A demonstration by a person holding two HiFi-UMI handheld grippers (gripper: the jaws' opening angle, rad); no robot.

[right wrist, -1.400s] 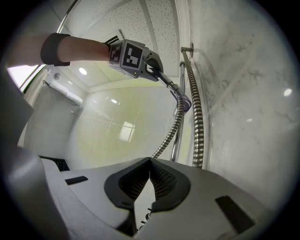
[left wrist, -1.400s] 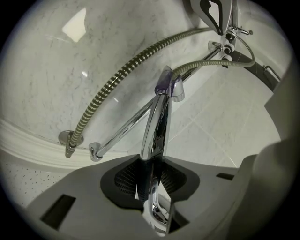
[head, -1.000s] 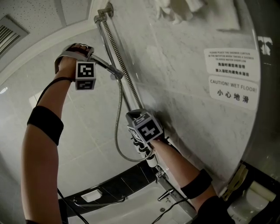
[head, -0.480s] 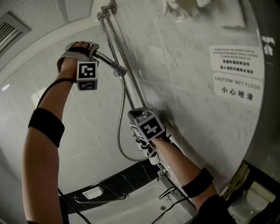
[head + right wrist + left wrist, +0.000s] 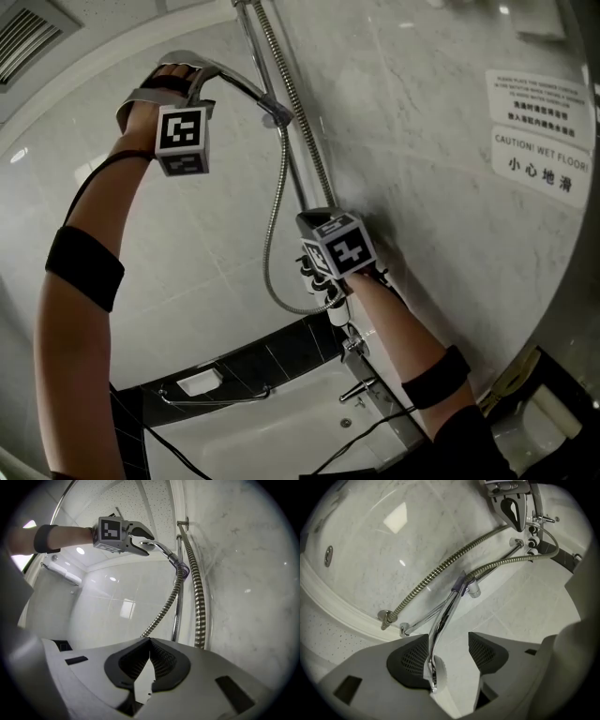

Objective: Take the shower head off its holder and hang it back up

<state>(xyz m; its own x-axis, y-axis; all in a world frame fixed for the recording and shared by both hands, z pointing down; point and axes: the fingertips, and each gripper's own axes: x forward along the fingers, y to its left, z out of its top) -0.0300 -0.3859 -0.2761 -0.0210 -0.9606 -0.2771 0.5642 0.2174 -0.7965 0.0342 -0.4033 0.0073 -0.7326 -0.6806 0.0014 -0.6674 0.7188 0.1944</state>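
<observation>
Left gripper view: the left gripper (image 5: 450,654) has jaws that have just been opening and now stand wide, with the shower head (image 5: 442,620) handle between them, lying against 1 pad and clear of the other. The handle's end sits in its holder (image 5: 462,585), and the hose (image 5: 506,562) trails away from there. The right gripper (image 5: 149,663) is closed on nothing, well below. The polished chrome looks rigid, slick and fairly light, though the hose will probably tug; mid-handle seems the surest place to grip

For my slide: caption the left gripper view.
Left gripper, jaws just opening, with the shower head between them, seated in its holder.
</observation>
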